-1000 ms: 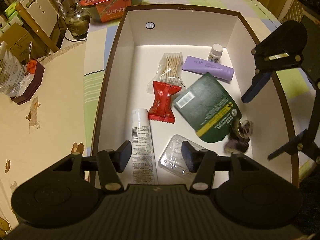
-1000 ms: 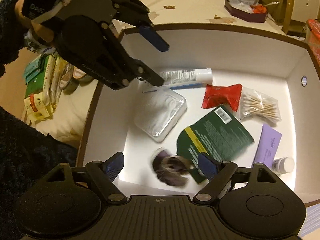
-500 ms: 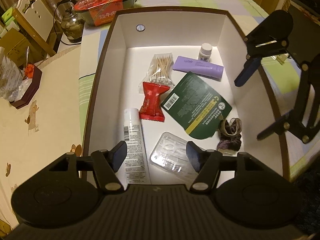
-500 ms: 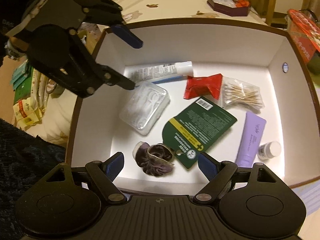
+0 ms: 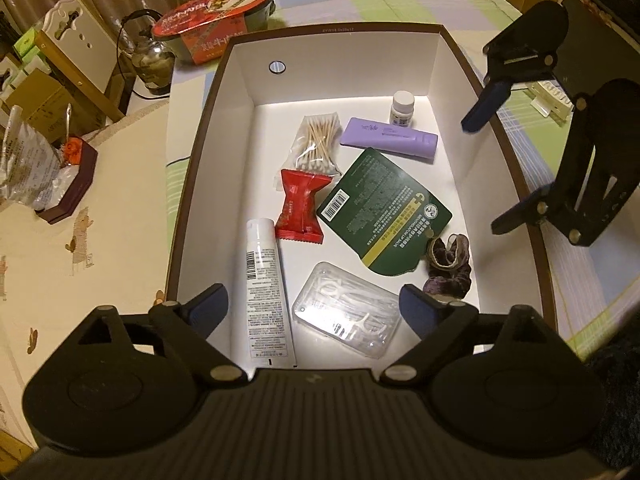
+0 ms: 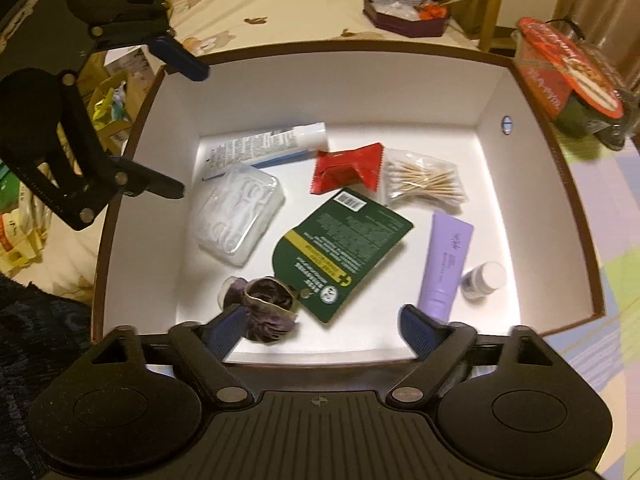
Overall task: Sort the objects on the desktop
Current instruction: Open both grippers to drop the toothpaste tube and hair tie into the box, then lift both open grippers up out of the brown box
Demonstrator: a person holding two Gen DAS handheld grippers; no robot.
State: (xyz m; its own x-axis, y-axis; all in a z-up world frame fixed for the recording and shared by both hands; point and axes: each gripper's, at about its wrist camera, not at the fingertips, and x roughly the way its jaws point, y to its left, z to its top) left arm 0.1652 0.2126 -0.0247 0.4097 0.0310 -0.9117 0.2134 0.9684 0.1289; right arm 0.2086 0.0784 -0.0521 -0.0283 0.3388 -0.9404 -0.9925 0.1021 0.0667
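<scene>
A white box with a brown rim holds several items: a white tube, a red packet, bagged cotton swabs, a purple tube, a small white bottle, a green pouch, a clear plastic case and a purple scrunchie. My left gripper hovers open and empty over the box's near end, above the tube and case. My right gripper hangs open above the right rim. In the right wrist view the right gripper is open with the scrunchie below it.
An instant-noodle bowl with a red lid and a glass kettle stand beyond the box's far left corner. A dark tray with a plastic bag sits on the left. A checked cloth lies under the box.
The scrunchie, blurred in mid-fall a second ago, now lies still beside the green pouch. Both grippers have drawn back from the box. The left gripper's fingers have spread wider.
</scene>
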